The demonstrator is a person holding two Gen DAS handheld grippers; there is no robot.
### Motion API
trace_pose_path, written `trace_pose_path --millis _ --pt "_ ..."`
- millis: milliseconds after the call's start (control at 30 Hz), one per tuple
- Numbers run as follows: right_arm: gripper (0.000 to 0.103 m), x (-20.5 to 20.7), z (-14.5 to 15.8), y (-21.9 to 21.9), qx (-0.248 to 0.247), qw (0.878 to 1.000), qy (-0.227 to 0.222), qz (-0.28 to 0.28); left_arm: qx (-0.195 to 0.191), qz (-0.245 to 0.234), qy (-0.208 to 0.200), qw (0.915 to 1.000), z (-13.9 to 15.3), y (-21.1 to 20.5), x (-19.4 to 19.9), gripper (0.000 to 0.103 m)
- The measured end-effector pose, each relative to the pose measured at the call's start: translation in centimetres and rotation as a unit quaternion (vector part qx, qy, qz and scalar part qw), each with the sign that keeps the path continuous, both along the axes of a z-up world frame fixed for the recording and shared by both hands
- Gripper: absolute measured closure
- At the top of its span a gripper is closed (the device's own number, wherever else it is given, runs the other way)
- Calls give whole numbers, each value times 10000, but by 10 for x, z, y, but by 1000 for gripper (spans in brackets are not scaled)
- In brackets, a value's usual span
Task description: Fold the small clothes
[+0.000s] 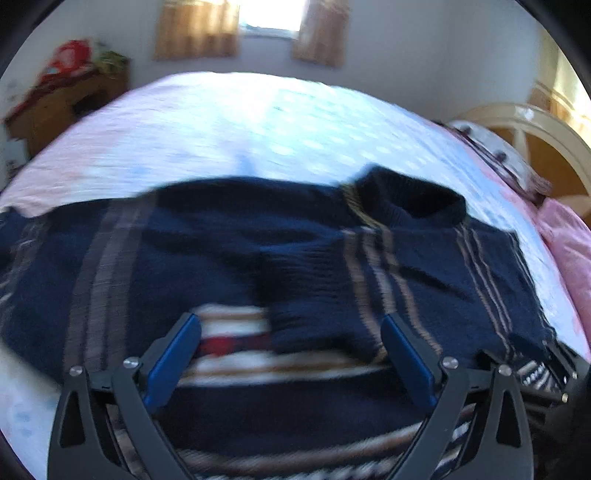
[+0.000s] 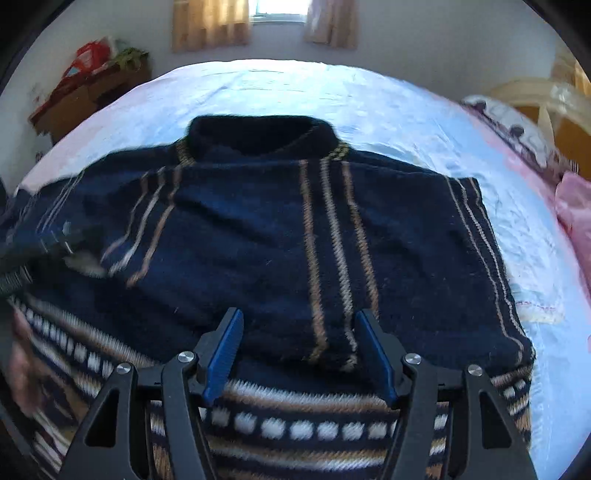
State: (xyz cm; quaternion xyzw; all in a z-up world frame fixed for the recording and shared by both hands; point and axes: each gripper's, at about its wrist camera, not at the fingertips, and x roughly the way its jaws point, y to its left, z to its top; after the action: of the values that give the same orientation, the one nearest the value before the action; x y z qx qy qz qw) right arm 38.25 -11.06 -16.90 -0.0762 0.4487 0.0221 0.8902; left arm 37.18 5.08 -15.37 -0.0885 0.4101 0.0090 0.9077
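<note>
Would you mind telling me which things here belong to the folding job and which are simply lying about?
Part of the job:
- navy striped sweater, spread on the bed sheet
- left gripper, open above it
- right gripper, open above it

Just lying about:
- pink cloth at the bed's edge
- red bag on the wooden cabinet
- curtains

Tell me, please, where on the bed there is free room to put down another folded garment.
The bedsheet is bare beyond the collar of the navy striped sweater, toward the window wall. A narrower bare strip runs along the sweater's right edge, bordered by pink bedding. The near side is crowded: the sweater fills it, under both grippers.
</note>
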Motion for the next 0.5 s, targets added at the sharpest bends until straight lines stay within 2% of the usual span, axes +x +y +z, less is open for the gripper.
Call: trace_pose_path --millis 133,233,300,400,500 --pt "39 -10 -3 2 -149 9997 -51 181 186 381 -161 9990 12 49 -28 3" --pt "39 -9 -5 4 -234 9995 -115 197 496 907 -312 9942 24 99 -45 3" --pt "39 -11 -6 6 -298 9992 -168 203 574 1201 -329 9906 30 133 -55 3" --pt "39 -12 -7 6 -205 9994 -191 197 783 1704 -235 9820 32 184 -66 3" --pt "39 -11 -6 5 -206 9993 -250 198 802 2248 -148 9710 30 230 -76 3"
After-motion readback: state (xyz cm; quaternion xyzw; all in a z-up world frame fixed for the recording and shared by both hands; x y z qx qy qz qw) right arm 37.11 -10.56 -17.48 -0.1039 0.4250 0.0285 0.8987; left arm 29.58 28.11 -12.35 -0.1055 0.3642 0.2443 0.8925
